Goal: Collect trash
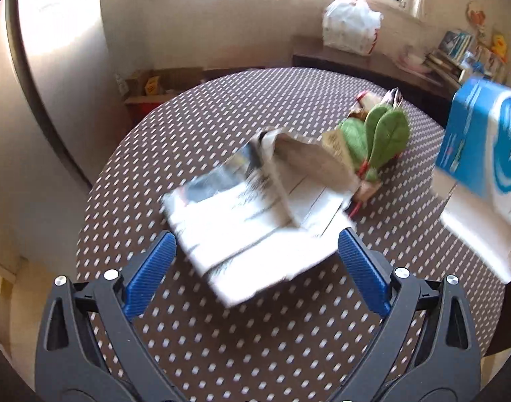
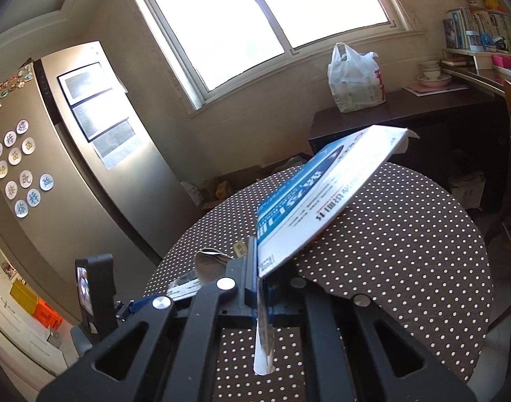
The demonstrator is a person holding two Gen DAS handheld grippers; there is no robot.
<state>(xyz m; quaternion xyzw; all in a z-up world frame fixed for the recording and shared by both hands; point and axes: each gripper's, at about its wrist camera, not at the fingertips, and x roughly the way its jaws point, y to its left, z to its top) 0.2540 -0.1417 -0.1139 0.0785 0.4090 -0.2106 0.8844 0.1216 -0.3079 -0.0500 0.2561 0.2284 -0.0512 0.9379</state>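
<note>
Fingers (image 1: 362, 268) astride blurred folded newspaper (image 1: 255, 221)

Left gripper (image 1: 257, 244): matte black, triangulated frame with cut-out windows, round silver screw heads at the pivots, long fingers (image 1: 153, 269) faced in ribbed bright-blue pads. Right gripper (image 2: 260, 288): same black skeleton, silver screws, grey-blue fingers. Black camera mount with a small lit screen (image 2: 84, 284) seen beside it.

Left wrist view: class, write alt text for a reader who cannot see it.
An open left hand-held gripper hovers over a folded newspaper on a round dotted tablecloth. Green leaves in brown paper lie beyond it; a blue and white carton hangs at right.
</note>
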